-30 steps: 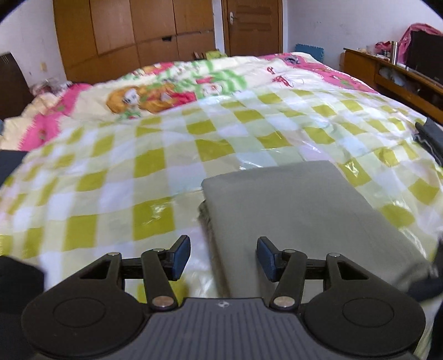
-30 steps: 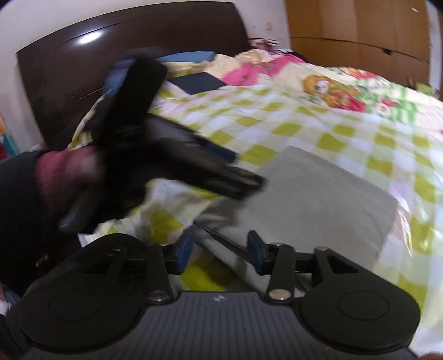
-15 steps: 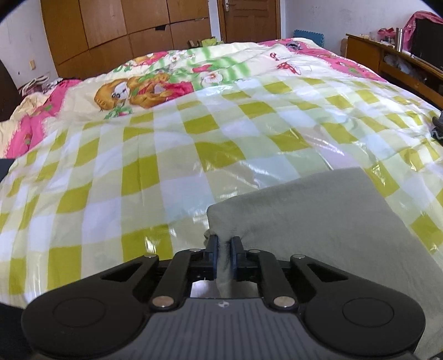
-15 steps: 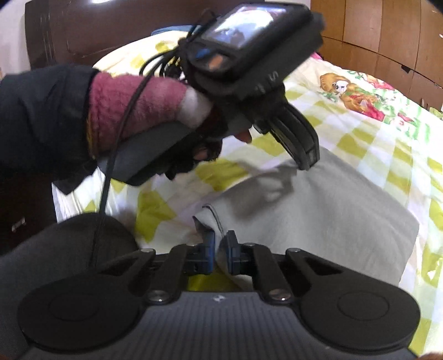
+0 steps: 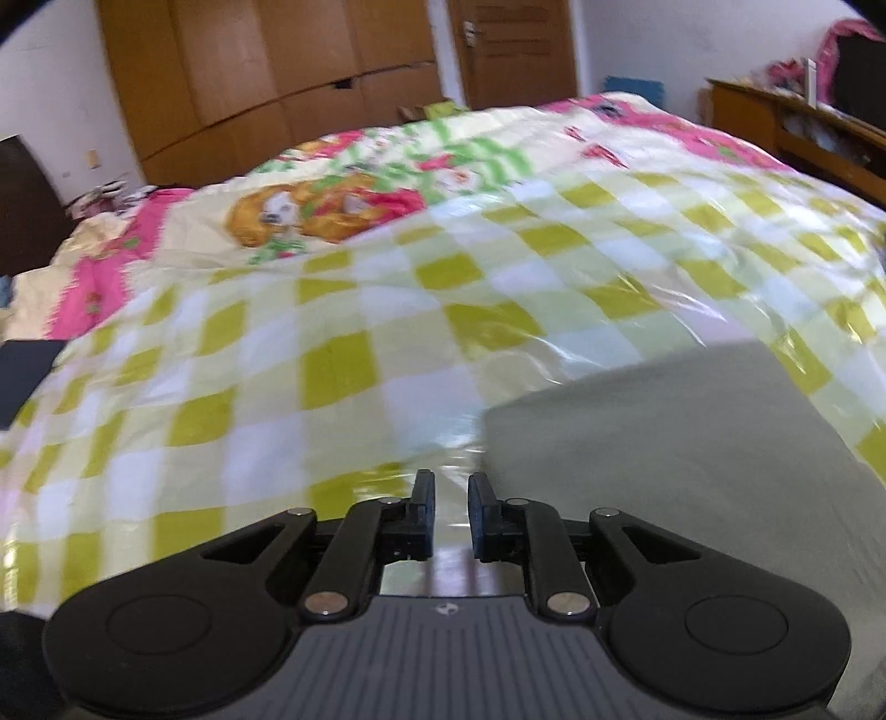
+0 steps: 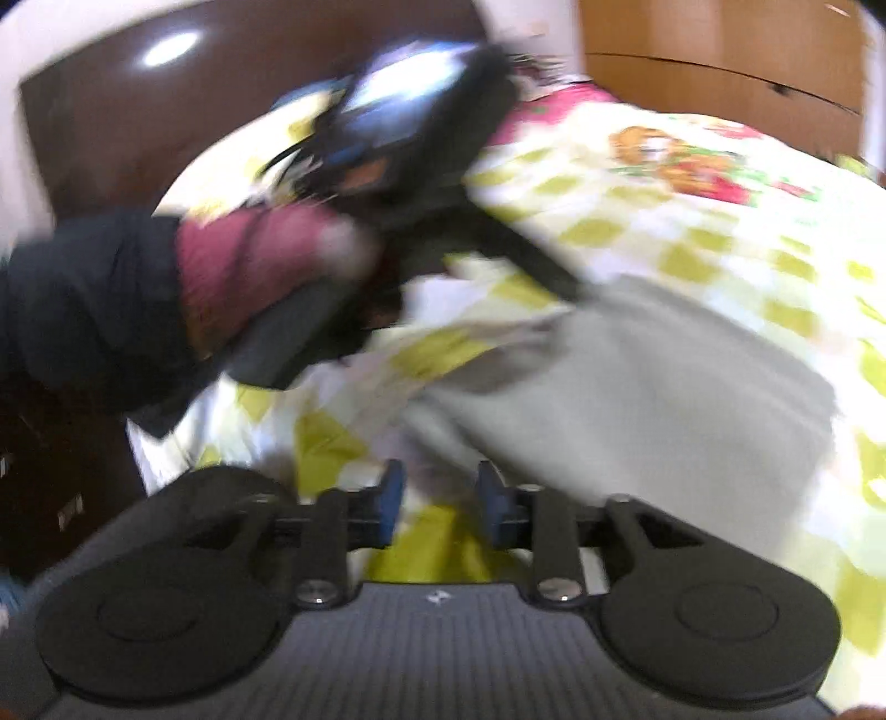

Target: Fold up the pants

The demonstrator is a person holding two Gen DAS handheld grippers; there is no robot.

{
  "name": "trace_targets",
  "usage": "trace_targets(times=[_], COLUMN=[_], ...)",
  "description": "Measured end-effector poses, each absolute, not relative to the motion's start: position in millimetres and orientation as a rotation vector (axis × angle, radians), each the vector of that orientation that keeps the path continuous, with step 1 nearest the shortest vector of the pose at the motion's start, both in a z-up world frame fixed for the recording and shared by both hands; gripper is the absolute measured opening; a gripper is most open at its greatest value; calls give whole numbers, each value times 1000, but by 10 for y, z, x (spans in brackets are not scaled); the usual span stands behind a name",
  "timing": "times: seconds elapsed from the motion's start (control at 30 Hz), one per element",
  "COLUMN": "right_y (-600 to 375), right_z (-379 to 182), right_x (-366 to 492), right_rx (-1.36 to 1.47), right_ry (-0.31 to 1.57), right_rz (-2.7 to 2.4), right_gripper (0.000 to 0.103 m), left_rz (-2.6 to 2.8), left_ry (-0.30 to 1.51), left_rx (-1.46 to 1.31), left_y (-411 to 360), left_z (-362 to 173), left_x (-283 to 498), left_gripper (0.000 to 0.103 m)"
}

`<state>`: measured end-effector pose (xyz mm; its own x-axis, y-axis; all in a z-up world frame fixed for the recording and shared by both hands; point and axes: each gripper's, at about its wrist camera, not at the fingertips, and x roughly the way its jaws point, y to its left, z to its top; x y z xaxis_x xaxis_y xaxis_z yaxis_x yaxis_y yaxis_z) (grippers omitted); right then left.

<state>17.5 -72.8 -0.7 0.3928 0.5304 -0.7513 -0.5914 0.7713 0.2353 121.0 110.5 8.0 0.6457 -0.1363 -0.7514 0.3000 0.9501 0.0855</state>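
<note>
Both jaws released since 0.5 s ago | folded pants (image 5: 681, 454) just right of parted jaws, untouched

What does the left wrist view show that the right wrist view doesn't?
Left only: door, sideboard, the open left gripper empty over the bed. Right only: headboard, the person's left hand with its device, the open right gripper empty. Shared: folded pants on the checked cover, wardrobe.
</note>
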Motion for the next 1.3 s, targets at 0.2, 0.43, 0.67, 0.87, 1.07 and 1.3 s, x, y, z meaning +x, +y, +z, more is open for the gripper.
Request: trace_targets(times=[0.2,0.43,0.67,0.87,1.07,1.3], right_y=[-1558,-1864,-1735,-1777,-1927,-2041], right_z=[-105,-500,-533,-627,-723,-473], right_x=[487,800,896,1102,1548,1123], right_rx=[178,506,375,336,323,129], right_ry=[983,1092,1173,1188,1155,1161], right_rz=[393,345,437,396,315,352], right_gripper=[42,43,59,33,32,46], left_rz=[-271,-307,-326,-295,-304,-316], left_ry=[840,889,946,952,908,921], left_rx=[163,53,176,168,197,251], left_y=[1216,1298,1202,1169,887,925], left_z=[139,73,-176,-278,-353,-310], left_x=[973,755,469,530,935,821], left_gripper=[37,38,40,37,36,39])
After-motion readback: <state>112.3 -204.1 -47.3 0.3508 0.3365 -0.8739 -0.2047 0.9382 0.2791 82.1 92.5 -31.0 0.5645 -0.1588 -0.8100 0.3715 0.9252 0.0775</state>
